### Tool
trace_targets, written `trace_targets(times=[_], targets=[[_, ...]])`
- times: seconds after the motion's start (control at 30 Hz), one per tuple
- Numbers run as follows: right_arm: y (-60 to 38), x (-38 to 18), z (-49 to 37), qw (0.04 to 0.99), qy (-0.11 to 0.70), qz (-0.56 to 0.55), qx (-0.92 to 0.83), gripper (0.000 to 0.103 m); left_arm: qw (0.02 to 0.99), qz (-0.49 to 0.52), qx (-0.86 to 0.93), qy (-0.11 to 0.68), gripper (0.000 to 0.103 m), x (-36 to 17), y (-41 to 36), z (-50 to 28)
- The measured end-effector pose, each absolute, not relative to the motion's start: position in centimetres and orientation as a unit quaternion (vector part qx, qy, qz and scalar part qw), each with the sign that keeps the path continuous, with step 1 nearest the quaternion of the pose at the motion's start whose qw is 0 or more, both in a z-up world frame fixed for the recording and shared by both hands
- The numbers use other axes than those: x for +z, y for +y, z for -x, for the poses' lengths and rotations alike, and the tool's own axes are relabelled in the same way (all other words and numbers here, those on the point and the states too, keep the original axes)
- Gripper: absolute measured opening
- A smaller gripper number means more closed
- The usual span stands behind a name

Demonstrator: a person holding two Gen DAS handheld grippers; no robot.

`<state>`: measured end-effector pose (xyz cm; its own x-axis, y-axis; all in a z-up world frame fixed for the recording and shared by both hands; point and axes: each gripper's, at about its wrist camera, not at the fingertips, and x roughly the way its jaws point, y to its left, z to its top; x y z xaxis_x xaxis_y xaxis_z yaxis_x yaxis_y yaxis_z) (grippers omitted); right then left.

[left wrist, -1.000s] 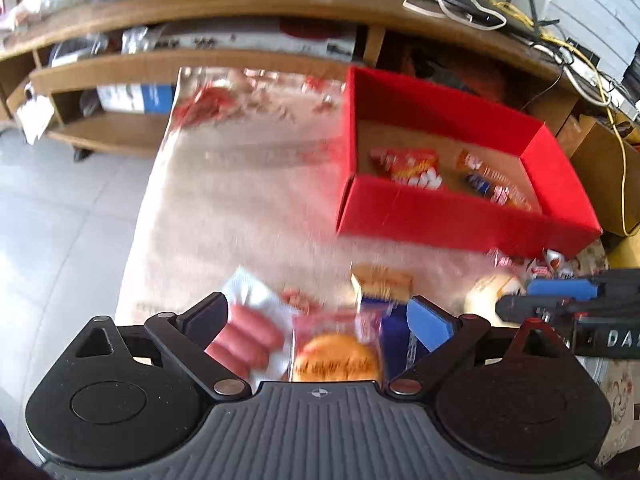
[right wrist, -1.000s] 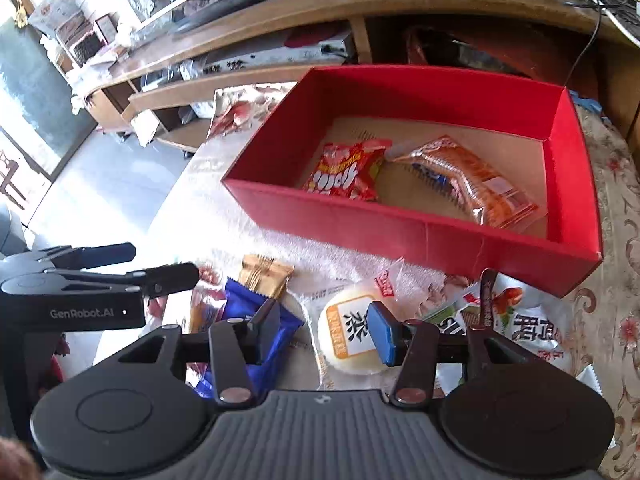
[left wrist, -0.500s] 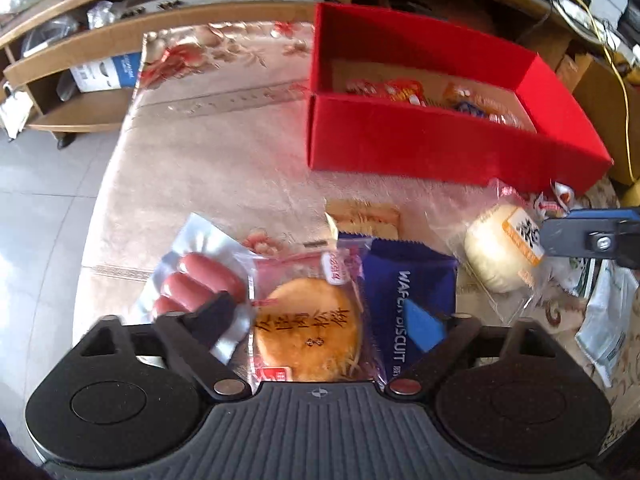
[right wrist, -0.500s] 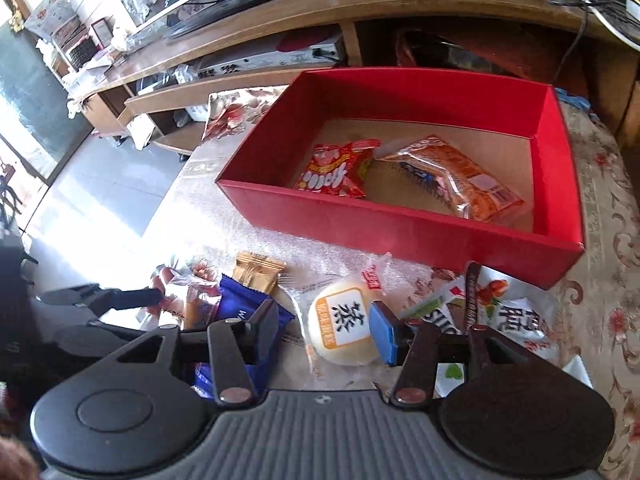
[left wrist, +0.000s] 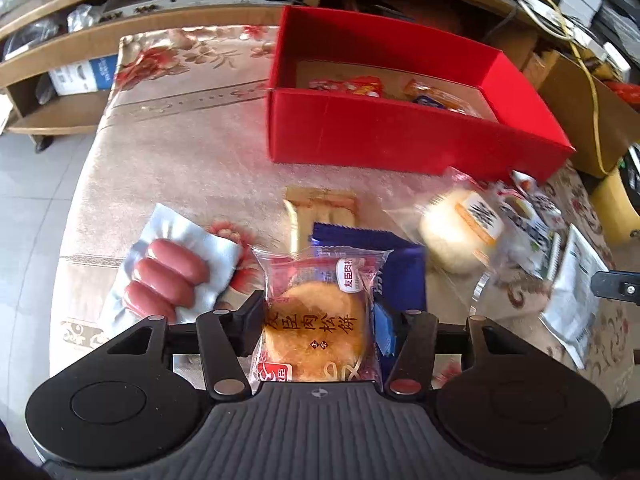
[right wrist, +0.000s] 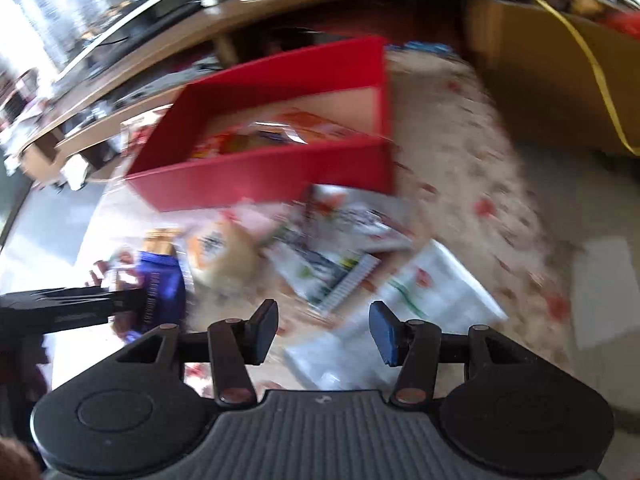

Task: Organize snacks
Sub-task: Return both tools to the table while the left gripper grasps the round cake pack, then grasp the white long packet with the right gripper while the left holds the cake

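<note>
My left gripper (left wrist: 320, 320) is shut on a clear-wrapped round meat-floss cake (left wrist: 318, 320), both pads against its sides. Under it lies a blue wafer pack (left wrist: 400, 268). A sausage pack (left wrist: 168, 276), a tan biscuit bar (left wrist: 320, 208) and a white bun (left wrist: 460, 228) lie on the tablecloth. The red box (left wrist: 400, 136) stands beyond with two snack packs inside. My right gripper (right wrist: 322, 328) is open and empty above white and green packets (right wrist: 420, 296); this view is blurred. The red box (right wrist: 260, 176) shows there too.
A wooden TV bench with shelves (left wrist: 60, 56) runs along the back. A cardboard box (left wrist: 580, 112) with a yellow cable stands at the right. White and green packets (left wrist: 568, 292) lie at the table's right side. Tiled floor (left wrist: 24, 208) is at the left.
My left gripper has closed on the meat-floss cake. My right gripper has swung to the right, away from the bun and over the white packets, and opened wider.
</note>
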<state>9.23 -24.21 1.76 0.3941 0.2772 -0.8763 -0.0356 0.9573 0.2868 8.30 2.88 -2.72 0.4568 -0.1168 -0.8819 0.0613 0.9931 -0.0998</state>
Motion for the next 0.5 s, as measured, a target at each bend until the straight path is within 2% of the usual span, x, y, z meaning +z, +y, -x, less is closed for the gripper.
trace_targets(times=[0.47, 0.5], targets=[[-25.7, -1.4, -8.5, 0.783, 0.598, -0.171, 0.035, 0.048, 0.855, 0.030, -0.097, 0.508, 0.061, -1.9, 1.5, -6.4], [-25.8, -1.6, -8.8, 0.782, 0.599, -0.171, 0.026, 0.050, 0.856, 0.031, -0.099, 0.507, 0.060, -1.8, 1.5, -6.4]])
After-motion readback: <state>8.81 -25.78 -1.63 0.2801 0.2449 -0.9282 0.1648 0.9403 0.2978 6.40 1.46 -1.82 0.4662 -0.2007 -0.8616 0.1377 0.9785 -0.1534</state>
